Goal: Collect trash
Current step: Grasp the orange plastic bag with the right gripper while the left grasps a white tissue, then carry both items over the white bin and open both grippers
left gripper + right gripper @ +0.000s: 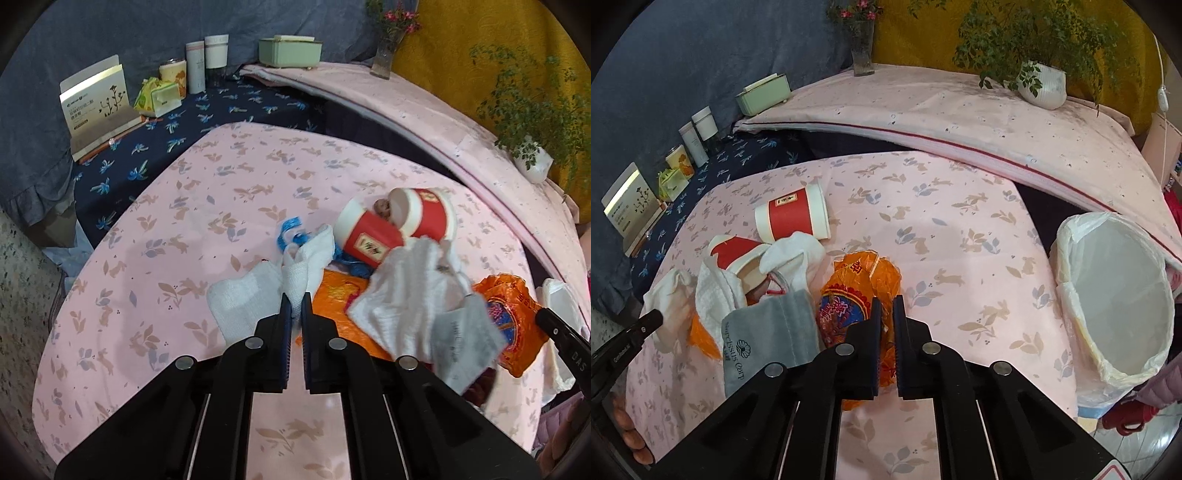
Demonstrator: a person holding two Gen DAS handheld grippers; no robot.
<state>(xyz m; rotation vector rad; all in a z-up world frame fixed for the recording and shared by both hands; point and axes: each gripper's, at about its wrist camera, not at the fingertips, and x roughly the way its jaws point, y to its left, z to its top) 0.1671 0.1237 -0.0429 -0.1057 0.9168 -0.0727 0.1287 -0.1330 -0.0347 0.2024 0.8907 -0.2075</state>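
Note:
A pile of trash lies on the pink rabbit-print table: two red-and-white paper cups, white tissues, a grey pouch, a blue scrap and an orange wrapper. My left gripper is shut on a white tissue at the pile's left side. My right gripper is shut on the orange wrapper at the pile's right side. A bin lined with a white bag stands at the table's right edge.
A dark blue floral surface at the back left holds a book, a tissue pack, jars and bottles. A green box, a flower vase and a potted plant stand on the raised pink ledge behind.

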